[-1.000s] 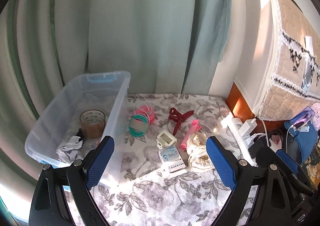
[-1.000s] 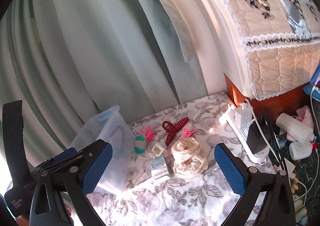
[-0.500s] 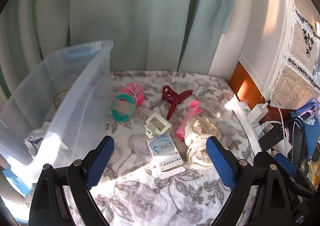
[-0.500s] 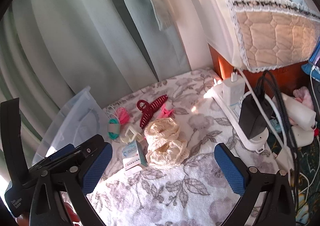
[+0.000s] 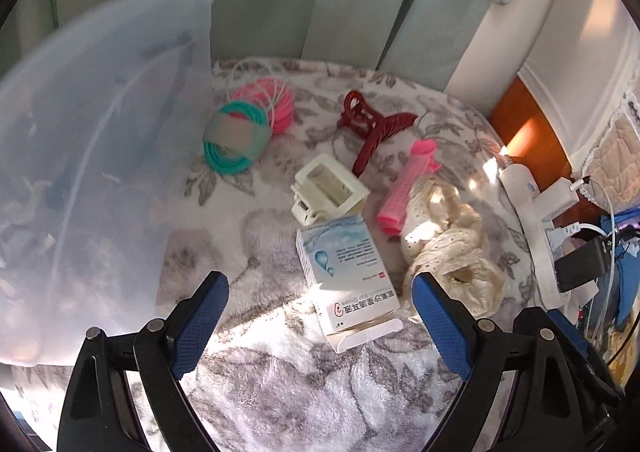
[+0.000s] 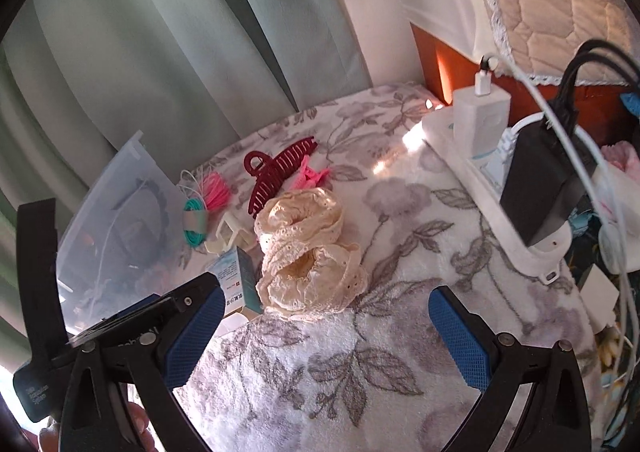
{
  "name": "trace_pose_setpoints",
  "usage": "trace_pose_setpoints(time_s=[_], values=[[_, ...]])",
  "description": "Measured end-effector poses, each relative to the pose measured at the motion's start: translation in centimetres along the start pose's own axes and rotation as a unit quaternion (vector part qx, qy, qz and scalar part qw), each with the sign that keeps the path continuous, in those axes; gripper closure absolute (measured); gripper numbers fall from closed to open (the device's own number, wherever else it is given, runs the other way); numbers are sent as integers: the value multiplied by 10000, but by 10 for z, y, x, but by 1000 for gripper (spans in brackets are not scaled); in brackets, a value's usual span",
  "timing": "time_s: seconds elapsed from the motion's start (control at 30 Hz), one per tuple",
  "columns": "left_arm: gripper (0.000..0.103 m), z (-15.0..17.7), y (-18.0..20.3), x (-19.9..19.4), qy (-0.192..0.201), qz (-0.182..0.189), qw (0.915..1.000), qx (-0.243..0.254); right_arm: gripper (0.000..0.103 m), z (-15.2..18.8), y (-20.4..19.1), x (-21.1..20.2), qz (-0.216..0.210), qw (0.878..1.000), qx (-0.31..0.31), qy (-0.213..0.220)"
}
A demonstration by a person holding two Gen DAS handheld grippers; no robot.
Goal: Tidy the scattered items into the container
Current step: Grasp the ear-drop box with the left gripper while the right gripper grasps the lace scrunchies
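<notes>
1. Eye-drop box [image 5: 347, 271] lies flat on the floral worktop [image 5: 304, 380], long axis running away from the left tool [image 5: 320, 326], opened flap end nearest.
2. Left tool wide open, empty, straddling it.
3. Right tool [image 6: 326, 336] wide open, empty, facing the lace cloth [image 6: 308, 252].

Both grippers spread wide above the flowered cloth [image 5: 304, 384].

The left gripper [image 5: 320, 316] hangs jaws apart over the cloth's near part; the right gripper [image 6: 326, 336] does likewise, empty, just beside its partner.
</notes>
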State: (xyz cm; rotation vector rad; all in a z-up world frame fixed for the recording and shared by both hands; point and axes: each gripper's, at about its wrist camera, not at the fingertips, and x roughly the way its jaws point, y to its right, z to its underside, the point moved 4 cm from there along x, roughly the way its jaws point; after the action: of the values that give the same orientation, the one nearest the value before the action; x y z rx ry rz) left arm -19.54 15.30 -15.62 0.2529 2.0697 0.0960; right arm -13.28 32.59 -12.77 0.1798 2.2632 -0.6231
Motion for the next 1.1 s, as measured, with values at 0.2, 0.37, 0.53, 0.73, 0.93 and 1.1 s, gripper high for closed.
trace_pose_setpoints(time_s=[0.2,0.37,0.53,0.73,0.93,1.1], values=[[11,-1,-3,18,-154,14,9998,-96,0,-1,0,15,-58,9999,48,-106],[11,-6,-2,28,-254,149,9993,-241,0,-6,7,26,-97,9995,290,-29],[15,-9,6,33,-234,325,9990,-177,0,-12,14,31,-192,9987,467,20],[31,-6,13,45,-334,259,9991,29,0,-14,12,39,-212,9991,354,-45],[53,-8,6,46,-293,29,9995,152,0,-12,4,55,-294,9989,276,-224],[55,-7,-2,46,-274,30,9995,125,0,-12,-5,68,-379,9987,158,-311]])
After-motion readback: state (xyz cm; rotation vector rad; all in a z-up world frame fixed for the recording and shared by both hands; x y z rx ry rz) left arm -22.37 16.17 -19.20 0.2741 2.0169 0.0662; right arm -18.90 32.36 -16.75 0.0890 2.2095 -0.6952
